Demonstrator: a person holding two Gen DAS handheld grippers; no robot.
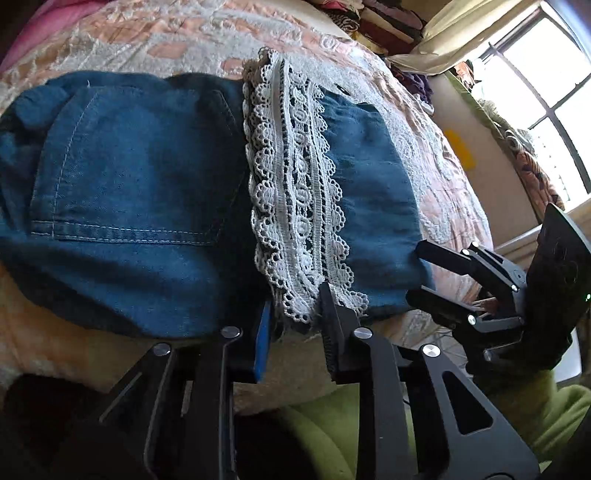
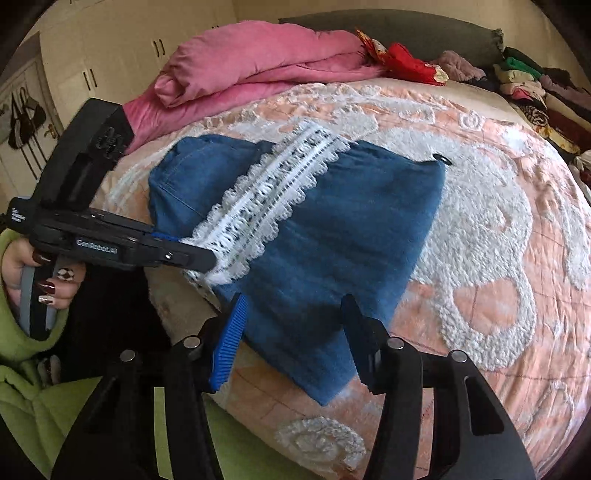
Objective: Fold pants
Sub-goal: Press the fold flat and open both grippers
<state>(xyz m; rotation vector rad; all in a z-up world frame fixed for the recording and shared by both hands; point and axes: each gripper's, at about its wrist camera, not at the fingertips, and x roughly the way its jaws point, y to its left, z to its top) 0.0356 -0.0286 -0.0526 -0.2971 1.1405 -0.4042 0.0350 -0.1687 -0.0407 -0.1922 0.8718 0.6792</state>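
left wrist view: the jeans (image 1: 147,192) are lying folded on the bedspread (image 1: 177,33), already a compact bundle with a white lace band (image 1: 291,192) running across them from the far side down to the near edge. the left gripper (image 1: 295,314) is sitting right at that near edge, its fingers apart, and the lower end of the lace is lying in the gap between them — i cannot tell whether either pad is touching it. the right gripper (image 1: 415,271) is showing further right along the same near edge, fingers apart at the corner of the denim.

right wrist view: the right gripper (image 2: 291,328) is hovering with its fingers spread wide over the nearest corner of the jeans (image 2: 332,229), the denim lying between and beyond them. the bundle's long side is running from that corner away and to the left, toward the pink quilt (image 2: 251,62). the left gripper (image 2: 208,260) is coming in from the left, tips at the lace band (image 2: 269,199); side-on, the gap is not readable here.

judging from this, both claws are lined up along the near edge — the left on the lace, the right on the corner — so the next fold would probably carry that edge away across the bundle, and each claw is already nearest its own grip point.
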